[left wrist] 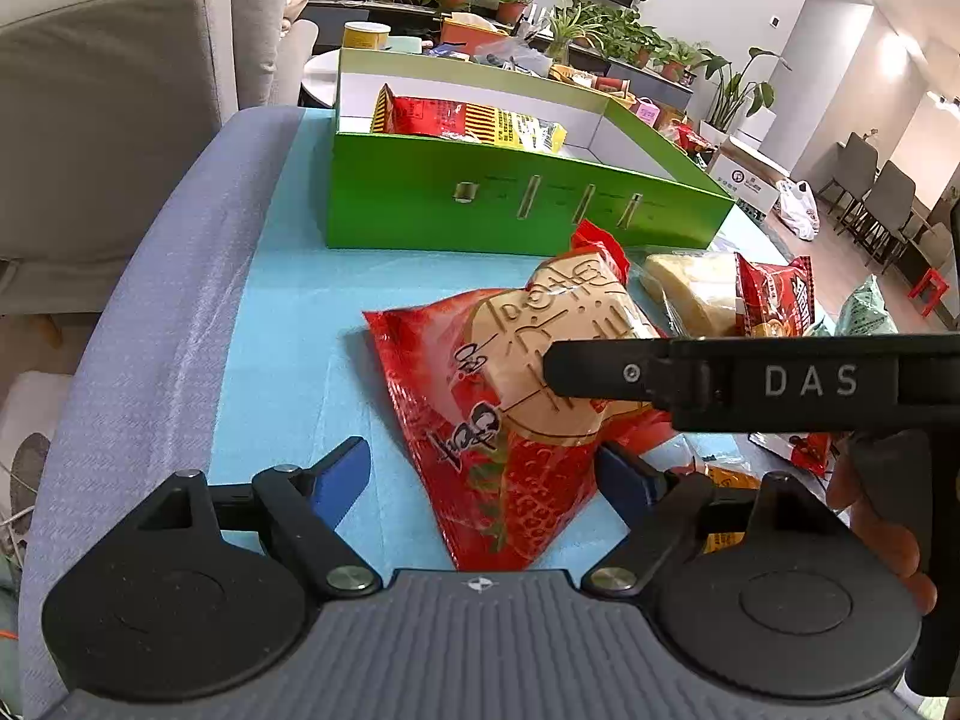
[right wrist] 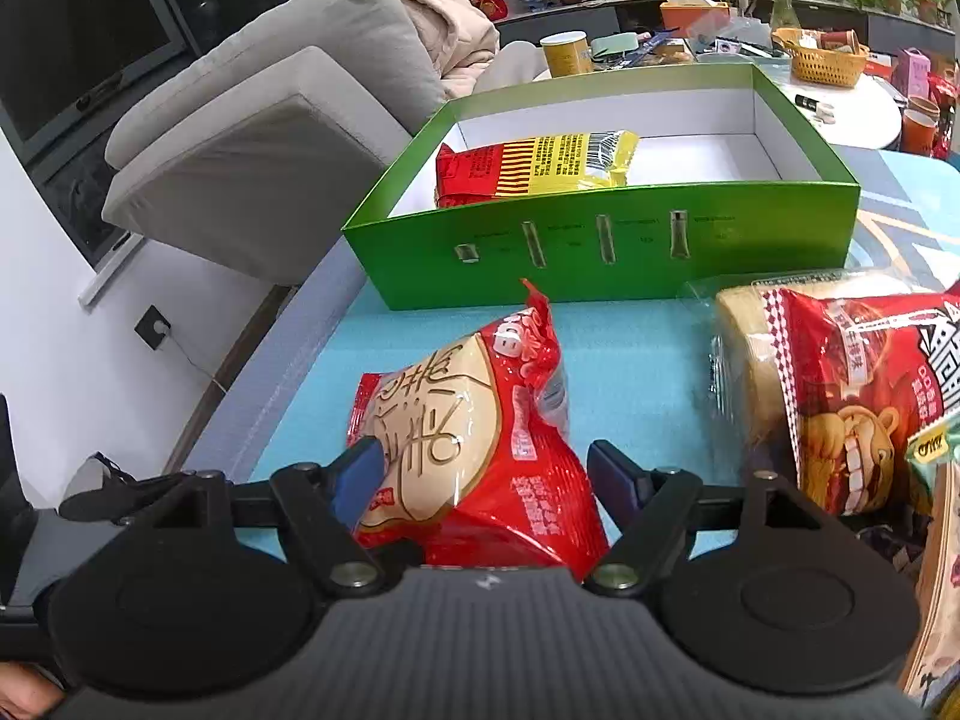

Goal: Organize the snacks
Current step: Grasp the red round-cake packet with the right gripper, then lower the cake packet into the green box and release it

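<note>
Left wrist view, nearest first: the left gripper [left wrist: 480, 480] stands wide, its blue pads either side of the lower end of a red crinkly plastic snack packet with a round beige cake showing through [left wrist: 516, 396]. Neither pad clearly presses the wrapper. At three o'clock the black finger of the right gripper [left wrist: 606, 372] crosses in over the cake; this looks like an approach from the other side so that one tool can take the packet while the other stands by.

Right wrist view shows the same packet [right wrist: 480, 450] between that gripper's [right wrist: 480, 480] wide-set fingers, the left pad touching the wrapper, the right pad apart from it, so nothing is clamped yet. The packet lies flat on the pale blue padded counter [right wrist: 636, 372], a sensible spot for a low side grasp.

At two o'clock a loose heap of snacks waits: a clear-wrapped pale yellow cake [right wrist: 750, 360] under a red printed crisp bag [right wrist: 864, 396].

Farther, at twelve o'clock, sits the open green cardboard box with white lining [right wrist: 600, 252], the likely destination. One red-and-yellow striped foil packet [right wrist: 534, 171] already lies inside at its left end, leaving the right part free for more.
</note>
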Demonstrator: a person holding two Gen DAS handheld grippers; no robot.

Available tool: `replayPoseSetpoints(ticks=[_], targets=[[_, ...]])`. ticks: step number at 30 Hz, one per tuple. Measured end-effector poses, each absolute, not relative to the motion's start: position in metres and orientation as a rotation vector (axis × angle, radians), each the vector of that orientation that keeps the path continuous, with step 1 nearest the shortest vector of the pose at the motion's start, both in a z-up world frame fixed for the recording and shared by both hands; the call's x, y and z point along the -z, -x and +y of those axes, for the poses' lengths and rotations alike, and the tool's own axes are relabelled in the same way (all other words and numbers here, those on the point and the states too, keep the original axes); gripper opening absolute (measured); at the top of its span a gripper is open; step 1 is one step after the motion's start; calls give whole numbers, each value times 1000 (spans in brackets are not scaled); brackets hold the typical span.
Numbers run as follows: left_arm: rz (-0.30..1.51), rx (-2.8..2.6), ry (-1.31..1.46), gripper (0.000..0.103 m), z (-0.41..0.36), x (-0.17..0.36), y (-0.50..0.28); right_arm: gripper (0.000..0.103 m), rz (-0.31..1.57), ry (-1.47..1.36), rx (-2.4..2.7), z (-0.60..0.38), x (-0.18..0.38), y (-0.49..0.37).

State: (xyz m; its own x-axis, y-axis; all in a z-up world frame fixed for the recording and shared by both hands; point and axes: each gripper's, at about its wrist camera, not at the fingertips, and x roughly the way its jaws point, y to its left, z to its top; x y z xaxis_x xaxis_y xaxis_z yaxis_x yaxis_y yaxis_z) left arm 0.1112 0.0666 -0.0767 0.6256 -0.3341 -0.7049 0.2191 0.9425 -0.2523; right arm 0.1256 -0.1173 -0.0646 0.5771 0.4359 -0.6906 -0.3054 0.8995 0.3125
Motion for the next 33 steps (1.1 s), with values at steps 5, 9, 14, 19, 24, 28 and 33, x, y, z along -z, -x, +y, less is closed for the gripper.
replayPoseSetpoints(ticks=[5, 9, 14, 19, 24, 28, 33], targets=[[815, 341, 119, 83, 60, 79, -116, 58, 892, -239, -470, -120, 73, -135], [798, 354, 108, 83, 54, 80, -121, 56, 887, -265, -474, -123, 75, -136], [784, 374, 133, 63, 51, 66, -120, 51, 866, -242, -491, -117, 69, -129], [768, 393, 154, 62, 49, 58, -120, 48, 855, -263, -483, -119, 59, -130], [742, 405, 149, 62, 44, 48, -116, 48, 809, -252, -467, -122, 49, -121], [695, 417, 128, 62, 37, 30, -118, 48, 752, -262, -462, -127, 34, -121], [644, 441, 92, 62, 24, 8, -130, 48, 688, -273, -437, -136, 16, -129]])
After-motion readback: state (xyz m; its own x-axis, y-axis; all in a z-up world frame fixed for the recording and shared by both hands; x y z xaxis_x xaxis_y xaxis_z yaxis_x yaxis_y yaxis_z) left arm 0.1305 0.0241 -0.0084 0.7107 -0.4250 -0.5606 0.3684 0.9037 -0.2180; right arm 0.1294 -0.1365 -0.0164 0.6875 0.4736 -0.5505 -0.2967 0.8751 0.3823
